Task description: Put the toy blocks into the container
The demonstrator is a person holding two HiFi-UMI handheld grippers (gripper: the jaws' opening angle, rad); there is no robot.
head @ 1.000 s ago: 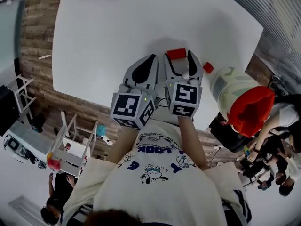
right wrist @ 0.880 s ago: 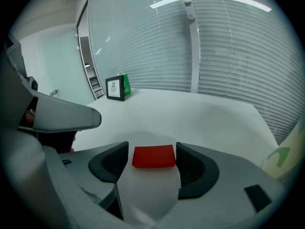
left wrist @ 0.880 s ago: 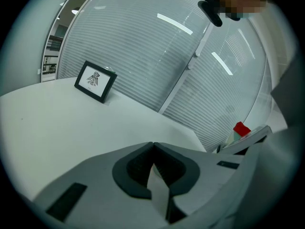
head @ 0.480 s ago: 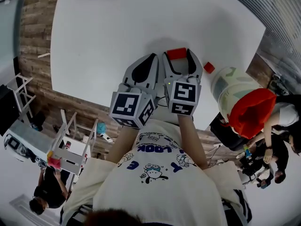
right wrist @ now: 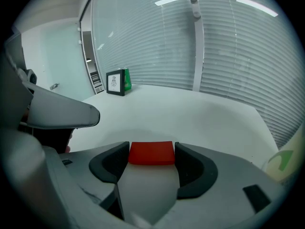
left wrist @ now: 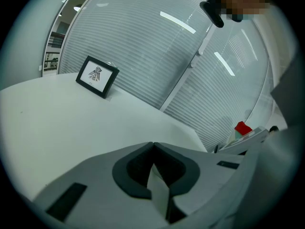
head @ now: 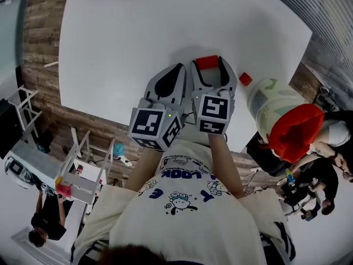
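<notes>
Red toy block (head: 207, 63) is clamped between the jaws of the right gripper (right wrist: 151, 149), over the white table (head: 138, 37). At its 9 o'clock, the left gripper (left wrist: 152, 146) has its jaws pressed together, empty. A smaller red block (head: 245, 79) lies at 3 o'clock, with the white-and-green container (head: 270, 105) near it at 4 o'clock.

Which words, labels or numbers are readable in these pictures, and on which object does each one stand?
"LOOK": on the person's T-shirt, upside down in the head view.
Too small to read: the print in the framed picture.
No words, only square patterns: the marker cubes.
</notes>
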